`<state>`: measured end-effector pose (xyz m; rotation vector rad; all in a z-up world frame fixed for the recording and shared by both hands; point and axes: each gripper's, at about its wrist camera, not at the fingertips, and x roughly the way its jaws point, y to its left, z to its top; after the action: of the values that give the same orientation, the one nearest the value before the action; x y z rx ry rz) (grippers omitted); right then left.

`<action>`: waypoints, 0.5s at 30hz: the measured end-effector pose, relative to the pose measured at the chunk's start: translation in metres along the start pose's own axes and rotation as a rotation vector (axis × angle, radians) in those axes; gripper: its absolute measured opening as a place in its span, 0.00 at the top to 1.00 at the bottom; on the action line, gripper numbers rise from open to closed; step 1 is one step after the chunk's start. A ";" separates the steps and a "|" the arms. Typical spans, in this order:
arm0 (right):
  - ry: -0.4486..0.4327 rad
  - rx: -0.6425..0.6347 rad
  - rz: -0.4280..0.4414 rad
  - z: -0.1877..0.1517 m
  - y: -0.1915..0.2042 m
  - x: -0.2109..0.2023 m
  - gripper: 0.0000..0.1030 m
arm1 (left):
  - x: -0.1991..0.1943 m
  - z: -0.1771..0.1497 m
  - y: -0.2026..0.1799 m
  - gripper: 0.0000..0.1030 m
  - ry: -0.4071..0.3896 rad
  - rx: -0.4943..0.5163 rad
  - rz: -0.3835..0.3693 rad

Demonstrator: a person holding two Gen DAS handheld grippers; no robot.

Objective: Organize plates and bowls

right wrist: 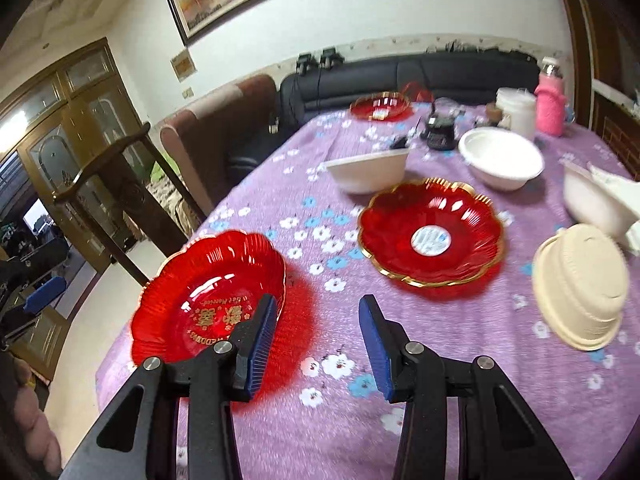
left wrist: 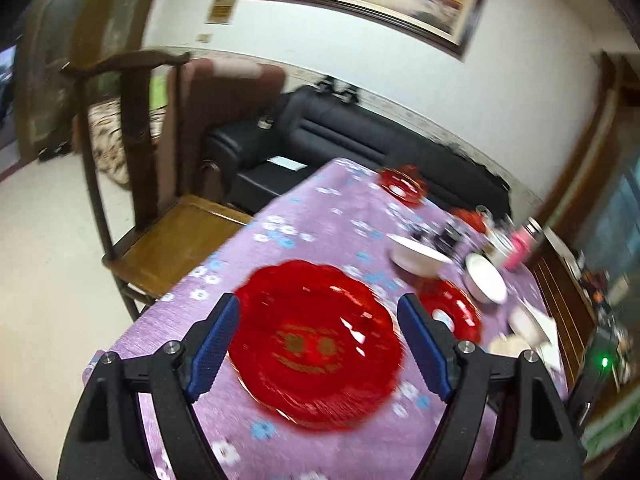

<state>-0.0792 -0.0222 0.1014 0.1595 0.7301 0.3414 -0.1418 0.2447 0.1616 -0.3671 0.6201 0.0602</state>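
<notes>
Plainly three red plates [right wrist: 430,232], four bowls [right wrist: 500,164] on table [right wrist: 280,184] — both grippers' fingers [left wrist: 218,344] [right wrist: 260,344] spread, empty.

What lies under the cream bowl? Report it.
The cream bowl sits upside down on the purple cloth, tilted, beside the gold-rimmed red plate. Only cloth shows at its rim; whatever is beneath the bowl is covered.

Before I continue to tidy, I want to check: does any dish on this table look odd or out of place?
Yes. The cream bowl near the right edge lies upside down and tilted, while the white bowls stand upright. The red plates lie scattered, not stacked. No spill or visible damage.
</notes>
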 end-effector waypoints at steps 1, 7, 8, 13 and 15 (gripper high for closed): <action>-0.016 -0.008 -0.002 0.002 0.000 -0.010 0.55 | -0.009 0.000 -0.009 0.22 0.001 0.026 -0.017; -0.193 -0.049 0.007 0.033 0.005 -0.094 0.54 | -0.070 0.014 -0.044 0.22 -0.095 0.091 -0.109; -0.223 -0.053 0.012 0.040 0.007 -0.108 0.51 | -0.082 0.017 -0.050 0.22 -0.117 0.103 -0.118; -0.418 -0.074 0.007 0.079 0.017 -0.191 0.47 | -0.147 0.045 -0.082 0.22 -0.233 0.176 -0.145; -0.482 -0.084 0.003 0.095 0.023 -0.221 0.45 | -0.171 0.060 -0.093 0.22 -0.276 0.200 -0.138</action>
<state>-0.1740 -0.0823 0.3150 0.1557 0.2389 0.3201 -0.2319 0.1883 0.3351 -0.2018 0.3230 -0.0819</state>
